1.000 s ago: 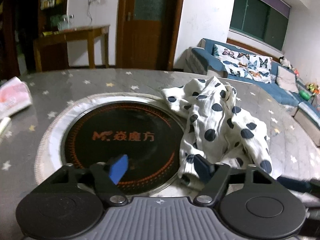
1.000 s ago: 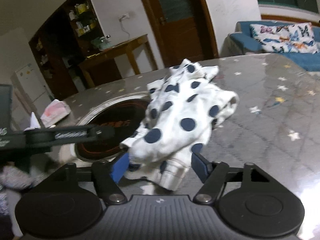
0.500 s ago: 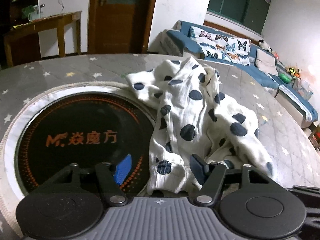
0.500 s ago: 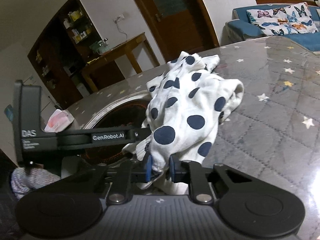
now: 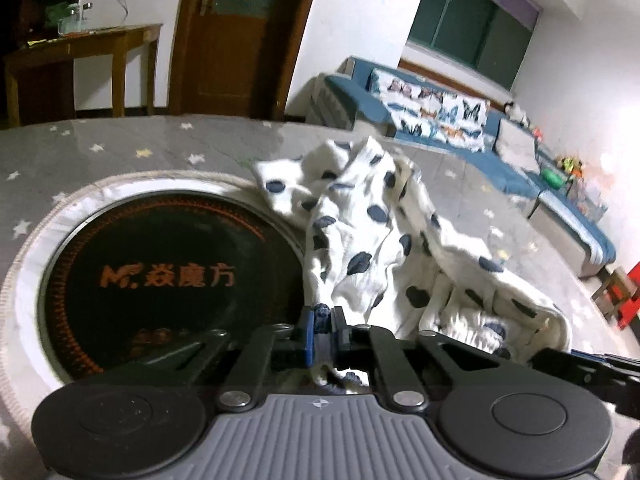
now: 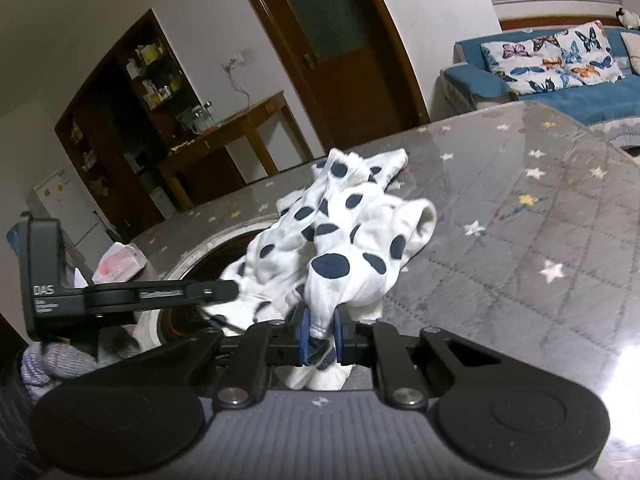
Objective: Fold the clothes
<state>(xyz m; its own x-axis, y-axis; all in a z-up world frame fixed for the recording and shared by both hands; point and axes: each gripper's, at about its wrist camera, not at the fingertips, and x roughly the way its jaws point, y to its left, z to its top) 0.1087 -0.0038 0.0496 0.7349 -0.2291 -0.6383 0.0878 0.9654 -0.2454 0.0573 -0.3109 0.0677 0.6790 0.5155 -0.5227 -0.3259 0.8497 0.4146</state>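
Since a second ago the jaws of both grippers have been closed: the left gripper [image 5: 323, 322], then spread wide beside the cloth, is now pinched on a near edge of the polka-dot garment [image 5: 372, 240], and the right gripper [image 6: 320, 330], then open around a fold, is now clamped on a bunched hem of the same garment [image 6: 340, 240]. The garment is seen crumpled on the star-patterned worktop [image 5: 120, 140], its left edge overlapping the rim of the round black cooktop [image 5: 168, 272] at the lower left of the left wrist frame. From both pairs of jaws the cloth runs straight ahead and away, its long axis stretching from the bottom centre of each frame toward the upper middle. In the right wrist view the left gripper's body is visible at the left edge, close alongside, so the two holds are judged to lie near each other on the near end. Whichever move is made, it is judged to turn on that far, loose end being drawn out before any crease can be laid.
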